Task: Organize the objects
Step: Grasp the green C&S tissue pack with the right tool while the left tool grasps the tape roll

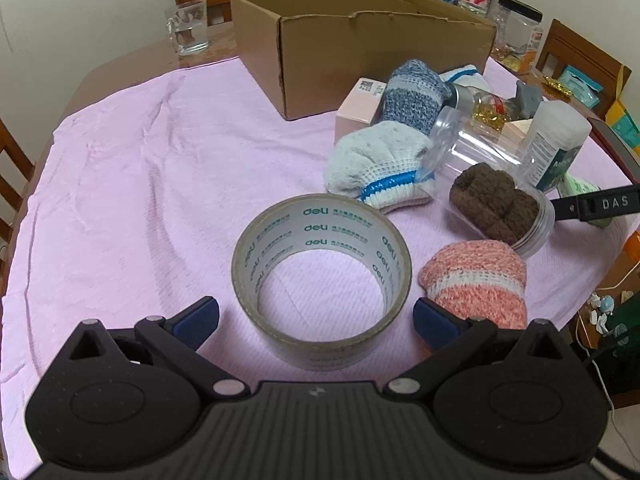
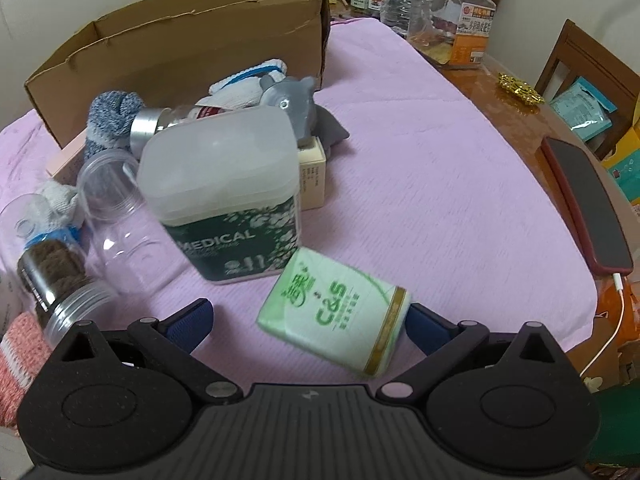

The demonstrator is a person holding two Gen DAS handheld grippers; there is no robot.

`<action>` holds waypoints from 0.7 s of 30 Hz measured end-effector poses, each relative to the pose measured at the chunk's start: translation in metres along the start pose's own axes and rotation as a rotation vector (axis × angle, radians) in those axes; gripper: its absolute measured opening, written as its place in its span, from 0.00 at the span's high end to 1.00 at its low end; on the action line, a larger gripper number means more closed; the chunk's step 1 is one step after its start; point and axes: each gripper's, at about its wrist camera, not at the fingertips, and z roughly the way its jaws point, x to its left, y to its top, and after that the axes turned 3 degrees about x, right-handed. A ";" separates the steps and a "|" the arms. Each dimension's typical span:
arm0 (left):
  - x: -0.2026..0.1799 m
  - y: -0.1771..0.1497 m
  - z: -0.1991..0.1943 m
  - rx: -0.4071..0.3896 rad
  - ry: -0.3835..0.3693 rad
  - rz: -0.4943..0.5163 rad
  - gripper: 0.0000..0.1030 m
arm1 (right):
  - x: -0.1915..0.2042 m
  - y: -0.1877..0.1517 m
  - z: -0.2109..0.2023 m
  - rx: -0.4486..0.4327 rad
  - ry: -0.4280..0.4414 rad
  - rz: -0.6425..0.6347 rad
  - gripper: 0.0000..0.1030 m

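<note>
Tape roll [image 1: 322, 280] stands between my left gripper [image 1: 316, 316] jaws, spread apart; right gripper [image 2: 310, 322] jaws, also apart, flank the tissue pack [image 2: 334, 312].

Left gripper [image 1: 316, 316]: jaws spread wide, blue pads either side of the tape roll, touching neither side as far as can be seen.
Tape roll [image 1: 322, 280]: lies flat on the pink cloth [image 1: 160, 184], hole up, "deli" printed inside.
Pink striped sock [image 1: 476, 282]: at 3 o'clock of the tape, just beside it.
White sock with blue band [image 1: 378, 168]: at 1 o'clock.
Clear jar [image 1: 492, 188]: on its side, brown sock [image 1: 494, 202] in its mouth.
Cardboard box [image 1: 360, 44]: open, at 12 o'clock, far side.
Glass mug [image 1: 188, 28]: at 11 o'clock.
</note>
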 end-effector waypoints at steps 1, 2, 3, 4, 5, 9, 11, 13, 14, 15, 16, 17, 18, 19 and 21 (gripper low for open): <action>0.001 0.001 0.001 0.001 -0.004 0.000 0.01 | -0.001 0.000 0.000 0.001 -0.003 0.003 0.00; 0.002 0.001 0.002 0.000 -0.010 -0.001 0.01 | -0.002 0.000 -0.001 0.004 -0.006 0.008 0.00; 0.002 0.001 0.002 -0.004 -0.019 -0.001 0.01 | -0.003 0.001 -0.001 0.003 -0.014 0.016 0.02; 0.003 0.001 0.002 -0.010 -0.030 0.003 0.01 | -0.003 0.001 -0.001 0.002 -0.026 0.023 0.04; 0.004 0.001 0.003 -0.011 -0.037 0.010 0.01 | -0.004 0.001 -0.002 0.002 -0.038 0.026 0.07; 0.003 0.003 0.005 -0.025 -0.056 0.056 0.01 | -0.004 0.001 -0.003 -0.003 -0.072 0.056 0.10; 0.002 0.005 0.007 -0.023 -0.062 0.070 0.01 | -0.003 0.002 -0.002 -0.006 -0.083 0.071 0.10; 0.002 0.006 0.008 -0.023 -0.068 0.079 0.03 | -0.002 0.002 -0.002 -0.009 -0.090 0.085 0.12; 0.002 0.006 0.009 -0.026 -0.067 0.081 0.04 | -0.001 0.002 -0.003 -0.011 -0.092 0.090 0.15; 0.002 0.006 0.009 -0.030 -0.071 0.084 0.05 | 0.000 0.002 -0.004 -0.013 -0.093 0.092 0.18; 0.003 0.006 0.009 -0.034 -0.083 0.087 0.06 | 0.000 0.002 -0.005 -0.013 -0.096 0.095 0.20; 0.003 0.006 0.009 -0.038 -0.087 0.087 0.08 | 0.000 0.002 -0.005 -0.014 -0.099 0.100 0.22; 0.003 0.006 0.009 -0.042 -0.093 0.091 0.08 | 0.000 0.002 -0.006 -0.013 -0.102 0.104 0.22; 0.002 0.006 0.009 -0.047 -0.096 0.096 0.08 | 0.000 0.002 -0.006 -0.014 -0.104 0.109 0.23; 0.002 0.007 0.010 -0.054 -0.097 0.099 0.08 | 0.000 0.001 -0.007 -0.014 -0.108 0.114 0.24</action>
